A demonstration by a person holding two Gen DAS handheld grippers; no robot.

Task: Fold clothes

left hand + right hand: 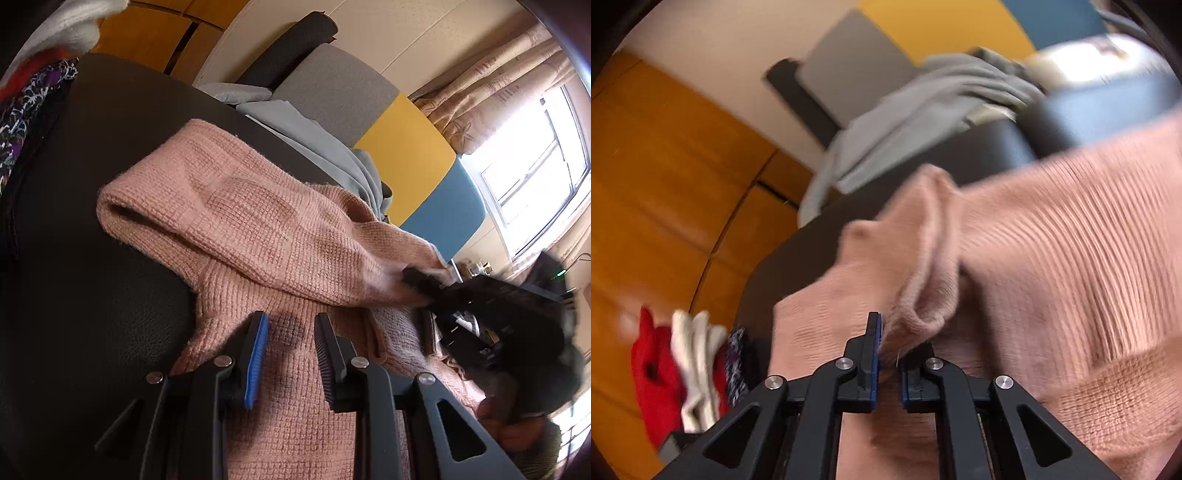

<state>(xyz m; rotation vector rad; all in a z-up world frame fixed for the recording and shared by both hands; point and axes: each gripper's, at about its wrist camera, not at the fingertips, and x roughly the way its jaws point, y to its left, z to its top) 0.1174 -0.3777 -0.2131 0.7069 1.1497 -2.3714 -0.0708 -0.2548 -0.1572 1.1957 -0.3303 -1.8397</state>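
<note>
Pink knit sweater [266,221] lies spread over the dark leather seat [92,295], one sleeve folded across its body. From my left claw [291,332] I look down on the body panel; its jaws stand partly spread with nothing between them, hovering just over the knit.

My right claw [888,343] is pressed together on a bunched fold of the sweater, which puckers up right at the pads. From the left wrist view that claw sits at the far side of the sweater, by the sleeve's end, though it is blurred.

My worry is that grip. The pinch looks shallow, on a thick, loose knit, so a quick pull could slide the fold out, or lift only the top layer and leave the rest behind. With my left claw holding nothing down, dragging could also pull the whole sweater across the smooth seat toward the grey cloth [317,144] beyond it, undoing the sleeve fold.
</note>
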